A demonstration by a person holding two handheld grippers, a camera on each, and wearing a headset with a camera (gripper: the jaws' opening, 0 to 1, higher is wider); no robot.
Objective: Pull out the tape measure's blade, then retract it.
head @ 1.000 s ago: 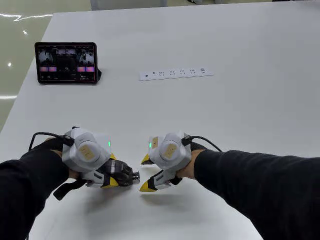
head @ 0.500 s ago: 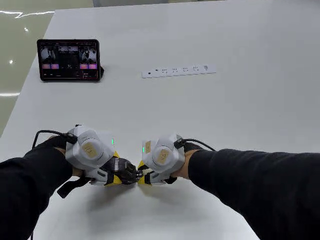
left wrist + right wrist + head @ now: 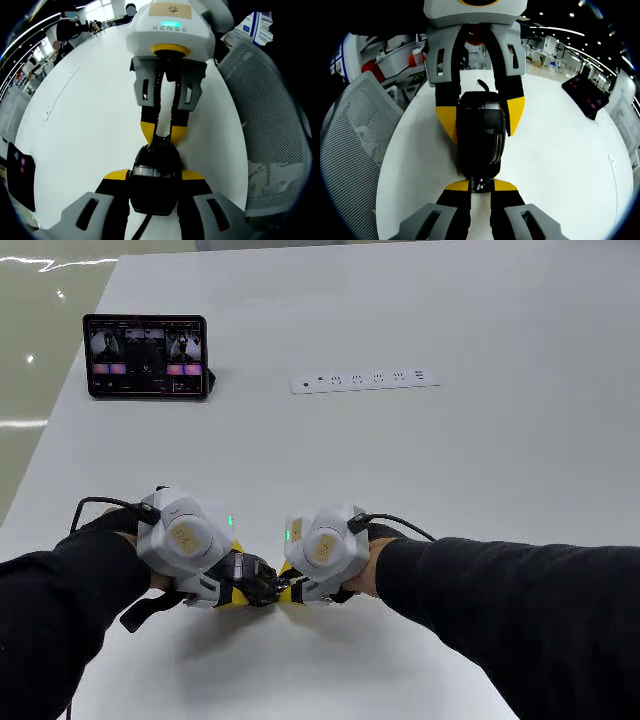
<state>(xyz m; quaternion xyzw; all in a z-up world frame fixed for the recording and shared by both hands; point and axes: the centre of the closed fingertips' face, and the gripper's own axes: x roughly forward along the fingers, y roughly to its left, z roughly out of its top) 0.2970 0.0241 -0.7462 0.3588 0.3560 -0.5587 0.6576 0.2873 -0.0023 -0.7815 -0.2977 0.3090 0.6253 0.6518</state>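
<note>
A wide white worktop (image 3: 450, 490) is seen from above. Two black sleeves (image 3: 500, 610) reach in from the lower corners, each hand holding a white tool with yellow-tipped jaws. The two tools are brought nose to nose near the front edge of the worktop.

A dark tablet (image 3: 147, 356) with a lit screen is propped at the far left, and a white power strip (image 3: 365, 380) lies flat toward the far middle, well apart from the hands.

The left tool (image 3: 155, 176) is closed around the black tape measure (image 3: 481, 132), which is held just above the worktop between the two tools. The right tool (image 3: 289, 590) is drawn narrow, its jaws pinched on the blade tip (image 3: 479, 183) at the front of the case. Almost no blade is seen outside the case.
</note>
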